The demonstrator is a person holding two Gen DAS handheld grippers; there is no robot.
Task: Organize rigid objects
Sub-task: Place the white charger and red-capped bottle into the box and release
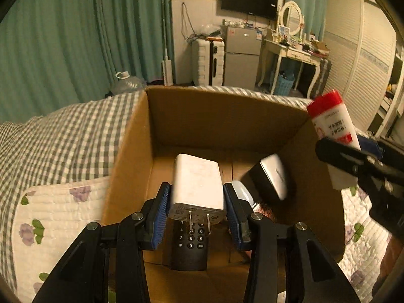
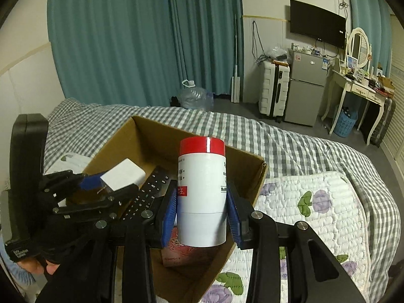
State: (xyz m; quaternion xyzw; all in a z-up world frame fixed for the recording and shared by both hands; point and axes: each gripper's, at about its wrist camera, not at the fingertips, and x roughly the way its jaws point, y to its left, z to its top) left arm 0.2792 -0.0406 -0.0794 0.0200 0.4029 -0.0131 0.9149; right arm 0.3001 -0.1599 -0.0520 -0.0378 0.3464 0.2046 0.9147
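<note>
The left gripper [image 1: 197, 202] pinches a white plug [image 1: 197, 186] over the brown box [image 1: 222, 116] in the middle of the frame (a black remote [image 1: 190, 245] lies inside), while the right gripper [image 2: 202, 214] squeezes a red-capped white bottle [image 2: 202, 189] above the box's near corner.

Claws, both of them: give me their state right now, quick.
Left claw: closed on the white charger, over the box.
Right claw: closed on the red-capped bottle, over the box.
</note>
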